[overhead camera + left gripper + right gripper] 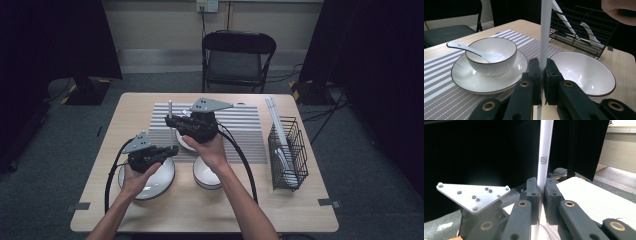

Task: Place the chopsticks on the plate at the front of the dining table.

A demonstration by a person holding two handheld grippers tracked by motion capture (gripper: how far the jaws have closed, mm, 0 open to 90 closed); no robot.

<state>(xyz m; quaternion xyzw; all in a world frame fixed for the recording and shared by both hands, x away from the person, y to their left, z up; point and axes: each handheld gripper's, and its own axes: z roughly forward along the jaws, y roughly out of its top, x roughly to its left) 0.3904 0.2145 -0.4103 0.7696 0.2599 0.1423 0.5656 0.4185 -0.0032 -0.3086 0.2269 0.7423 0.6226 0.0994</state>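
A white stick stands upright over the striped placemat. My left gripper points right and is shut on the stick's lower part; in the left gripper view the stick rises from between the closed jaws. My right gripper points left and is shut on the stick higher up. The right gripper view shows printed letters on the stick just above the jaws. It also shows the left gripper's grey plate below.
A bowl with a white spoon sits on a saucer on the placemat. A second bowl stands near the front, and a large plate lies under my left hand. A black wire rack stands at the right, and a chair behind the table.
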